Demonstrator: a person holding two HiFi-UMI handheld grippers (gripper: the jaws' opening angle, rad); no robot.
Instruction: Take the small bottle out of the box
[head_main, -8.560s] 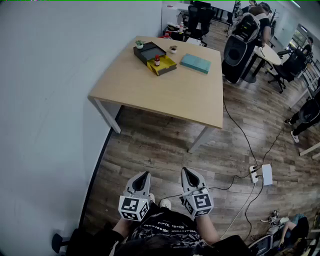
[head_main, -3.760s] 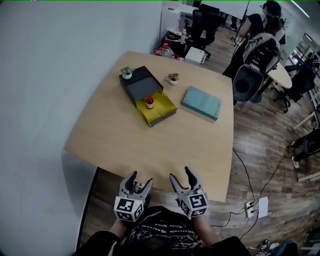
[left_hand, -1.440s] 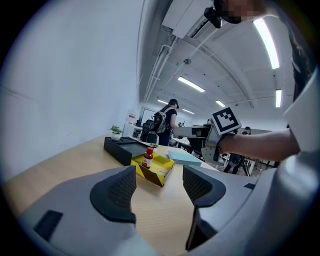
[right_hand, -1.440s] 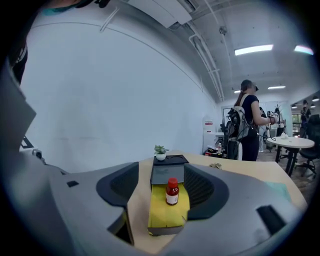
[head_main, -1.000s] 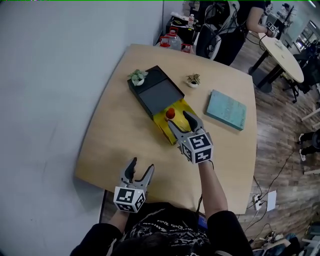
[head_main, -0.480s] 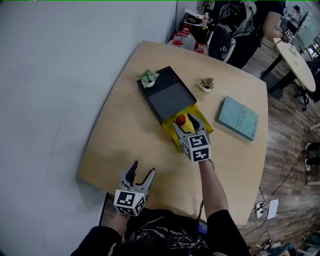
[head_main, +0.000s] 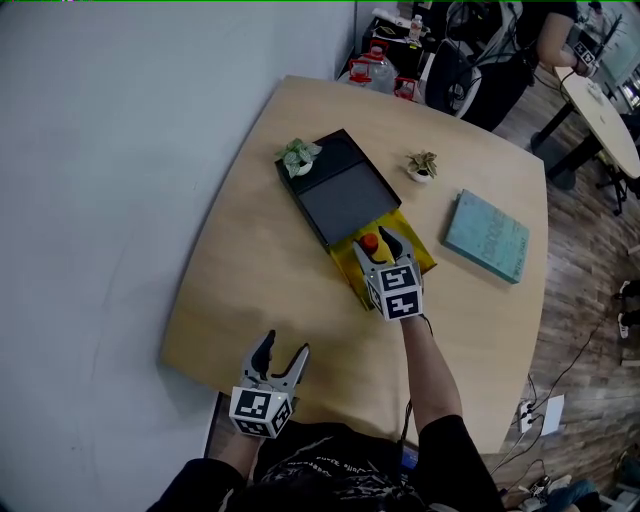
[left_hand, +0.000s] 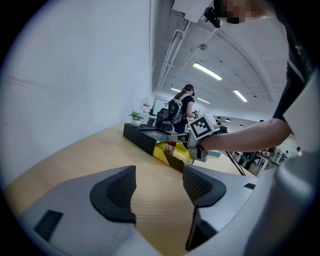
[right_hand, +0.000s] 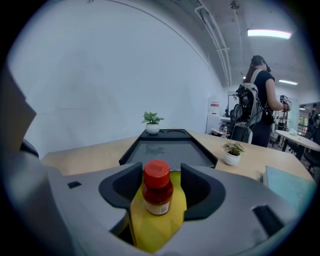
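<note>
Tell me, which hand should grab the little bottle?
The right. The bottle stands in the yellow box between the jaws of the right gripper, which have just been closing. The left gripper is empty and far off.

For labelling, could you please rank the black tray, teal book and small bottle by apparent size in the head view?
1. black tray
2. teal book
3. small bottle, little more than its red cap showing

A wooden table (head_main: 260, 270) stood beside a grey wall (head_main: 110, 150) on a dark plank floor (head_main: 590, 300), under long ceiling lights (left_hand: 207, 71).
</note>
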